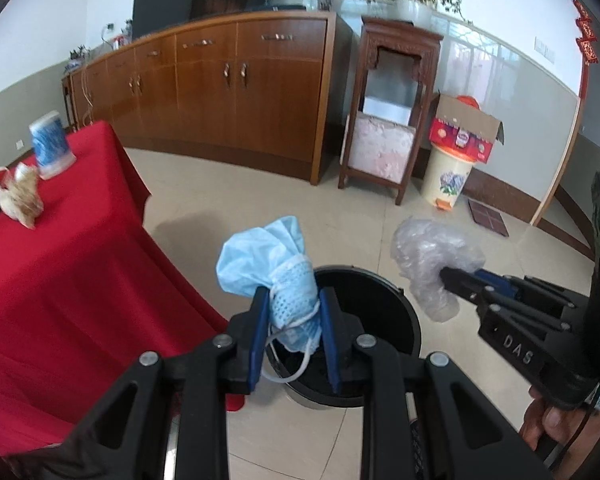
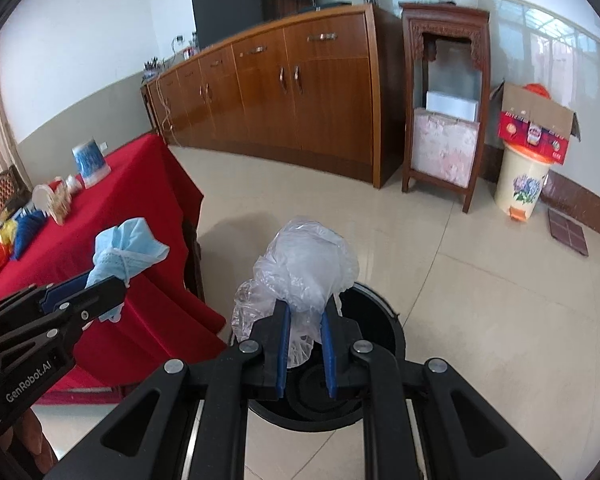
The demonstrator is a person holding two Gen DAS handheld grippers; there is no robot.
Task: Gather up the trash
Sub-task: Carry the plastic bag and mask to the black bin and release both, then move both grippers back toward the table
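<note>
The left gripper (image 1: 294, 304) is pinched on a crumpled blue face mask (image 1: 268, 264), an ear loop dangling. The right gripper (image 2: 305, 322) is clamped on a wad of clear crinkled plastic (image 2: 304, 268). Both are angled down above a round black trash bin (image 1: 384, 320), largely hidden behind them, beside the red-clothed table's (image 1: 60, 280) corner.

My left gripper (image 1: 294, 300) sits low in the centre of its frame, angled downward, blue pads clamped. My right gripper (image 2: 304, 320) is angled down likewise and pinched tight; a hand (image 1: 548, 420), probably mine, grips its handle at lower right.
</note>
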